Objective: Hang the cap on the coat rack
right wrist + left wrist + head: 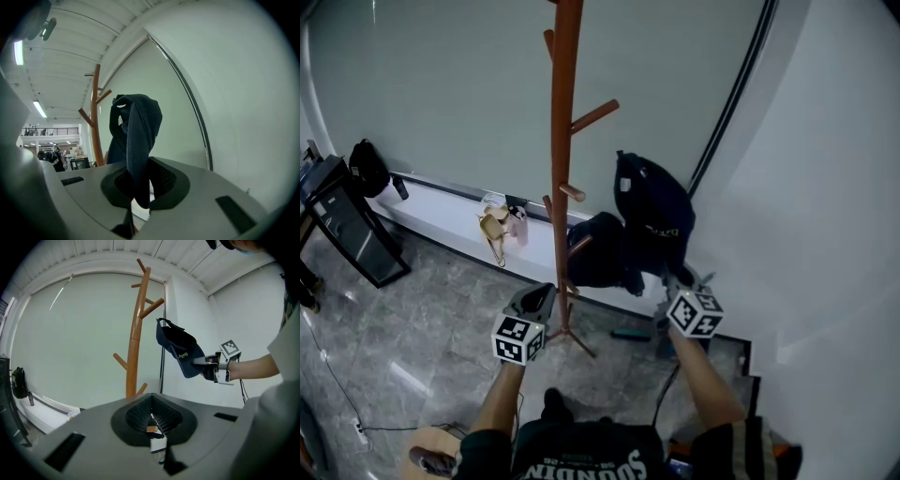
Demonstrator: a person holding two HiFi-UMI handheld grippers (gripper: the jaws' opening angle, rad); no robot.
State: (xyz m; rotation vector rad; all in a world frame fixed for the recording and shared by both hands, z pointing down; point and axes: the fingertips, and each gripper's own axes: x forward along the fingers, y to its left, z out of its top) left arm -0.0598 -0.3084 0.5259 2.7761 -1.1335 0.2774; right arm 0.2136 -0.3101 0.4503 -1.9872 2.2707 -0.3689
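Observation:
The wooden coat rack (562, 169) stands in front of me, its pegs (594, 116) angled upward; the left gripper view also shows the coat rack (136, 338). My right gripper (682, 279) is shut on the brim of a dark navy cap (652, 202) and holds it up to the right of the pole, apart from the pegs. In the right gripper view the cap (136, 126) rises from the shut jaws of the right gripper (139, 197). My left gripper (540, 300) is low beside the pole's base, shut and holding nothing. From the left gripper (157, 433) the cap (180, 350) appears right of the rack.
A dark shape (600, 251) sits by a lower peg; I cannot tell what it is. A white ledge (441, 211) along the wall carries small tan items (497, 225) and a black bag (367, 167). A black stand (347, 230) is at left. Cables lie on the marble floor (422, 337).

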